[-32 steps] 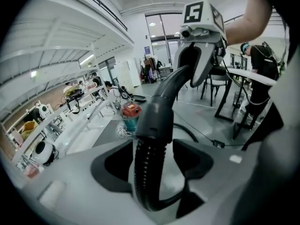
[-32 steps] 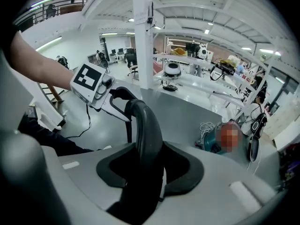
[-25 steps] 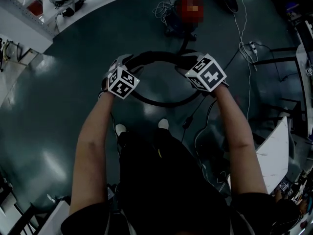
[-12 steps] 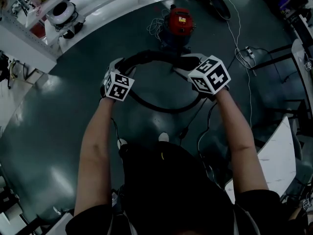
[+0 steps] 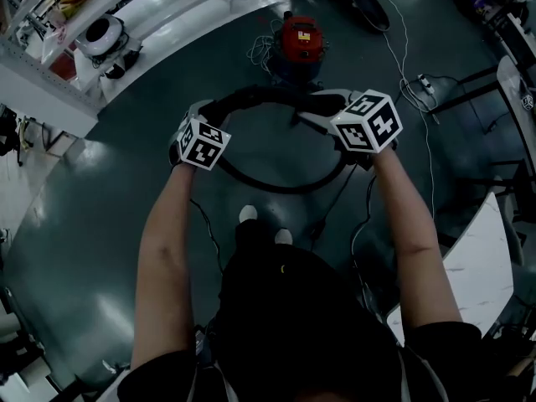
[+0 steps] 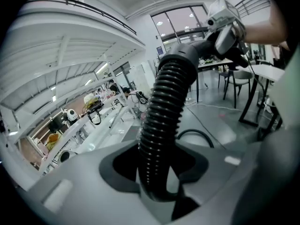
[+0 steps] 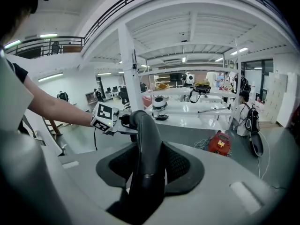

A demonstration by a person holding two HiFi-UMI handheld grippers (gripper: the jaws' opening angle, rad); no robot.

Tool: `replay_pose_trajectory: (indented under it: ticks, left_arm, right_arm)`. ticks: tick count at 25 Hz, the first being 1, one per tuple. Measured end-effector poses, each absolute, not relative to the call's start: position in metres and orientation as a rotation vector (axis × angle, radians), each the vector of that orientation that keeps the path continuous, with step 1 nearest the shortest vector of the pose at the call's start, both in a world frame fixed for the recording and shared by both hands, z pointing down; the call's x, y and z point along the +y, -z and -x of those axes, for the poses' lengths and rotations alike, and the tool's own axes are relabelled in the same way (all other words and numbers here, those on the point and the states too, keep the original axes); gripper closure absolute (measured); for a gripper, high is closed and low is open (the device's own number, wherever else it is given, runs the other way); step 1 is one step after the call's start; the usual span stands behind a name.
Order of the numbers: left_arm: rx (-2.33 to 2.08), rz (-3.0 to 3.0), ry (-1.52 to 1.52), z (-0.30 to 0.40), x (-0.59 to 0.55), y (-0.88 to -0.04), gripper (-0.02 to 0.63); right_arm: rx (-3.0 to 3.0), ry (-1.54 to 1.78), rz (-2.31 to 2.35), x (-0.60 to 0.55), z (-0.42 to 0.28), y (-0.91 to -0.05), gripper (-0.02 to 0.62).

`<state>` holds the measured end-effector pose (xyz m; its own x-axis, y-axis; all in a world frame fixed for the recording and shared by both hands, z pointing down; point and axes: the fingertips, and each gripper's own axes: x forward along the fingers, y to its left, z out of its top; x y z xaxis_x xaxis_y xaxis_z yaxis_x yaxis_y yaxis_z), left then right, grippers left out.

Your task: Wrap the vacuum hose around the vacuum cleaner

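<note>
Up off the floor [image 5: 109,224] with the vacuum hose [image 5: 276,188], slung between both grippers across the middle of the head view. On the right hand-held gripper [image 5: 322,105]: clamped on the hose's smooth black end, pads hugging it on both sides. On the left hand-held gripper [image 5: 207,111]: jaws closing in around the ribbed stretch that stands up between them, not squeezed tight by the look of it. From there, arching over to the right one along the top, then drooping in a wide loop toward lower centre, just above the person's shoes [image 5: 248,214]. At top centre, well apart from both grippers, the red vacuum cleaner [image 5: 301,38], down on the dark floor beside a tangle of loose cables [image 5: 261,50]. In the right gripper view, same red canister at lower right, well beyond the jaws.
</note>
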<state>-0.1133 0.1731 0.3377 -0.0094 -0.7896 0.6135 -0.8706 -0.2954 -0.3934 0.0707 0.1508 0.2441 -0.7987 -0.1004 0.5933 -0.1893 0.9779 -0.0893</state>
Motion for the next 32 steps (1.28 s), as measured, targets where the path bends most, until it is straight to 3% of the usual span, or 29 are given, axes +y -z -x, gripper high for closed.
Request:
replay_pose_trajectory:
  ticks: [6, 10, 15, 32]
  left_arm:
    - [-1.741, -2.158, -1.279, 0.119, 0.159, -0.33, 0.434]
    - [-1.716, -2.173, -1.358, 0.125, 0.144, -0.319, 0.436]
    - [-1.699, -2.182, -1.396, 0.129, 0.117, -0.302, 0.437]
    - [-1.478, -2.399, -1.404, 0.115, 0.067, -0.292, 0.439]
  right_arm:
    - [-2.489, -0.126, -0.272, 0.136, -0.069, -0.252, 0.431]
    - [-2.345, 0.173, -0.399, 0.114, -0.067, -0.262, 0.428]
    - [-2.253, 0.365, -0.518, 0.086, -0.059, -0.253, 0.311]
    - [-2.137, 0.555, -0.624, 0.036, -0.011, -0.221, 0.296]
